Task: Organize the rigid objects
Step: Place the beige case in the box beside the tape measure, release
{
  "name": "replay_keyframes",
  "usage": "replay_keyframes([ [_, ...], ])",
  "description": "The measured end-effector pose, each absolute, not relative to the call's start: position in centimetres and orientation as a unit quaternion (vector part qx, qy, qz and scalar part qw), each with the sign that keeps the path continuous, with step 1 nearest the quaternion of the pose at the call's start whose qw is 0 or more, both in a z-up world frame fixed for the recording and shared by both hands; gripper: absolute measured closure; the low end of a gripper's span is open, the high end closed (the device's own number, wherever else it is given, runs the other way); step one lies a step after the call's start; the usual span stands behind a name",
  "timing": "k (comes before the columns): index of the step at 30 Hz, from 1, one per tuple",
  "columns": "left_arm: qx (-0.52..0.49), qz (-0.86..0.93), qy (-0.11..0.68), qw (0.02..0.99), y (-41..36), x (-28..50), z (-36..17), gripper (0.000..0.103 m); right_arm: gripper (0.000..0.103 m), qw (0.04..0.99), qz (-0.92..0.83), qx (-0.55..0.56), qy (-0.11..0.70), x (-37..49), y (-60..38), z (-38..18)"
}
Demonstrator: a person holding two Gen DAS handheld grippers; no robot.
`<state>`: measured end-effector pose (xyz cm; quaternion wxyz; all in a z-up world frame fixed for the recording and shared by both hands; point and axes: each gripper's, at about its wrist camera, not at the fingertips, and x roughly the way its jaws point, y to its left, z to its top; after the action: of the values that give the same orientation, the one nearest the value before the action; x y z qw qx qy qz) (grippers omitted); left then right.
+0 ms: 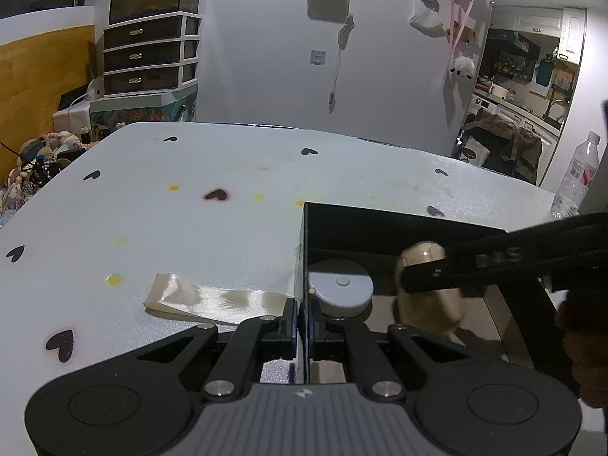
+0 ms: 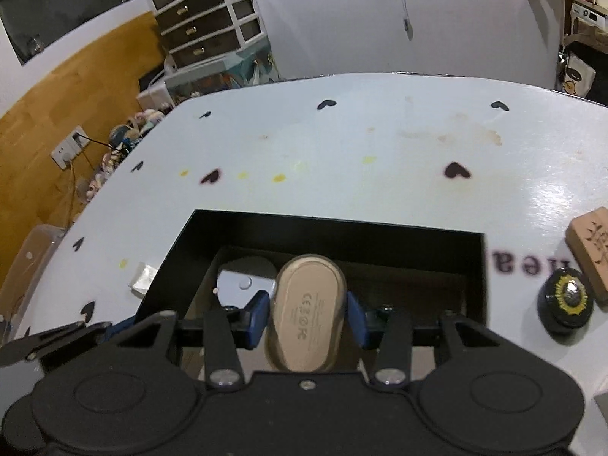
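Note:
An open black box (image 1: pixel 380 224) (image 2: pixel 342 231) sits on the white, heart-dotted table (image 1: pixel 190 209). Inside it lies a grey round disc with a centre button (image 1: pixel 340 288) (image 2: pixel 243 285). My left gripper (image 1: pixel 303 315) is shut on the box's left wall, which runs between its blue pads. A beige oval case (image 2: pixel 304 323) (image 1: pixel 429 304) with printed marks on its underside hangs over the box interior. My right gripper (image 2: pixel 307 304) (image 1: pixel 414 269) is shut on it, one blue pad on either long side.
A strip of glossy tape (image 1: pixel 212 298) (image 2: pixel 142 279) lies on the table left of the box. To the box's right are a wooden block (image 2: pixel 589 250) and a black round piece with a gold emblem (image 2: pixel 566 304). A water bottle (image 1: pixel 577 178) stands at the right edge.

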<state>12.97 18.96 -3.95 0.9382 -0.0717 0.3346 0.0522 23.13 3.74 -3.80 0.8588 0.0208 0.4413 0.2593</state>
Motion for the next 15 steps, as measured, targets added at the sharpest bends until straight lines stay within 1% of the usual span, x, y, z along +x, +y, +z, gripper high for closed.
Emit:
replay_keyframes([
  [9,-0.077,0.047,0.334,0.938,19.2,13.0,-4.0,0.097,0.058,0.856,0.242,0.004,0.457,23.8,5.4,-4.4],
  [15,-0.080,0.046,0.335,0.938,19.3,13.0,-4.1,0.096,0.056,0.853,0.245,0.010,0.461,24.1,5.3,-4.3],
])
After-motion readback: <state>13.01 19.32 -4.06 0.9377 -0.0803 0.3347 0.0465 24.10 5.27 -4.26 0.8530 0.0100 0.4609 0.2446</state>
